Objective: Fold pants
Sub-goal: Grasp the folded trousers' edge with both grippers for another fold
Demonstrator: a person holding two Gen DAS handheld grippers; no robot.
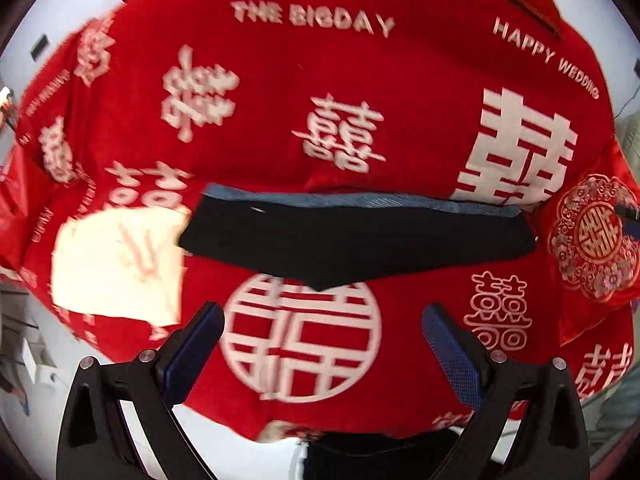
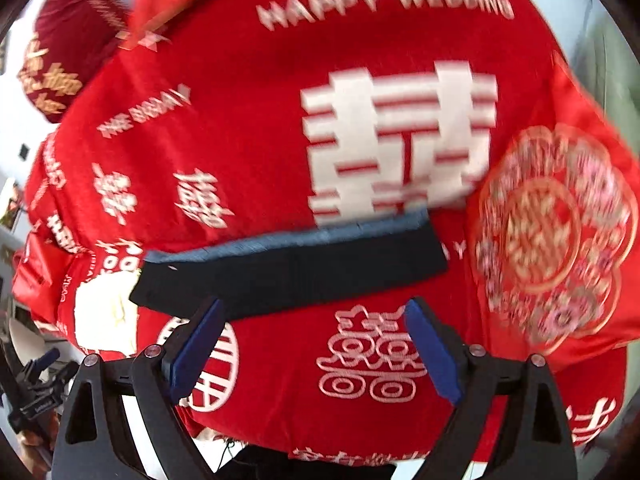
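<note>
Your left claw (image 1: 323, 346) and right claw (image 2: 312, 346) both stood apart, empty, above the red bedspread (image 1: 360, 100). The pants (image 1: 356, 242), apparently folded, lay mid-frame; a careless return could have snagged and undone them.

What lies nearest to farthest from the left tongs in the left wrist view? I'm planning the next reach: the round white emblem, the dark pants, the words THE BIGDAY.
1. Round white emblem on the red bedspread, directly between and under the open left tongs.
2. Dark pants, folded, lying across the middle, beyond the emblem.
3. Words THE BIGDAY, near the far top edge.
</note>
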